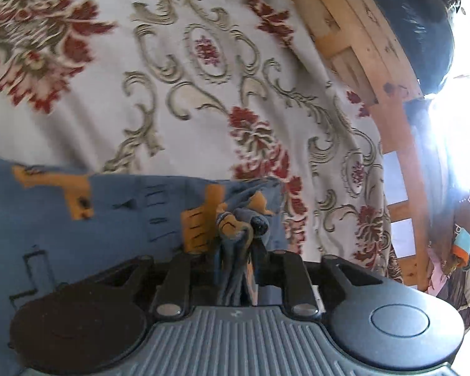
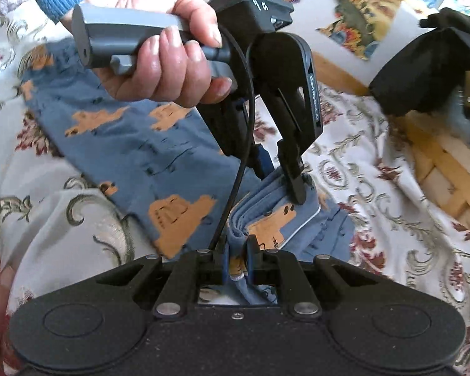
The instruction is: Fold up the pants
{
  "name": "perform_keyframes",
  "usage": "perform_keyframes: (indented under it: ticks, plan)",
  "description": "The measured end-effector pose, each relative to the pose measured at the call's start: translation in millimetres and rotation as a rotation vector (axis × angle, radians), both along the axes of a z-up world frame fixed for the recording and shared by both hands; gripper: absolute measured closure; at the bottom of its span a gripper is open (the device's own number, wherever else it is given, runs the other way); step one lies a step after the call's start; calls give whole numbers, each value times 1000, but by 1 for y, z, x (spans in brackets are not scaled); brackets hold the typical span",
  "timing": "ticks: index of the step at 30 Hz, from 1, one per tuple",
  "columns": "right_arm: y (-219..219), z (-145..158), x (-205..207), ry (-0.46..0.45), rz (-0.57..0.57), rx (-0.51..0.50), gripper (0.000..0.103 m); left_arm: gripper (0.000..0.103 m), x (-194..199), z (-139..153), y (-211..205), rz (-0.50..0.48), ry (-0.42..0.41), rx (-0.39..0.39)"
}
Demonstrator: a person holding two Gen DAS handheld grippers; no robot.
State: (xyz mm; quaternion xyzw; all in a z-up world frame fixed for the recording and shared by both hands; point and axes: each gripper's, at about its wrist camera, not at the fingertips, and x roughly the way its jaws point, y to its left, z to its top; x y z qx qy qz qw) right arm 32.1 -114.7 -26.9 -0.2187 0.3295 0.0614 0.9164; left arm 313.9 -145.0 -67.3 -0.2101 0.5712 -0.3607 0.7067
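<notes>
White lettering is running lengthwise down the side of the left gripper (image 2: 293, 175) in the right wrist view — it is reading roughly "GenRobot.AI", though the last characters are blurring out. On the top face of that same tool's black housing, small handwritten white marks are showing — possibly "1" and "5", but they are staying too faint to read with confidence. The left wrist view is offering no legible text.
</notes>
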Motion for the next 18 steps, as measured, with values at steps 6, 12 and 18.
perform_keyframes:
  ticks: [6, 12, 18]
  plan:
    - [4, -7, 3, 23, 8, -1, 87, 32, 2, -11, 13, 23, -2, -57]
    - [3, -8, 4, 32, 6, 5, 85, 47, 1, -17, 12, 52, -9, -33]
    - [2, -9, 6, 36, 2, 17, 84, 77, 0, -18, 13, 86, -9, -4]
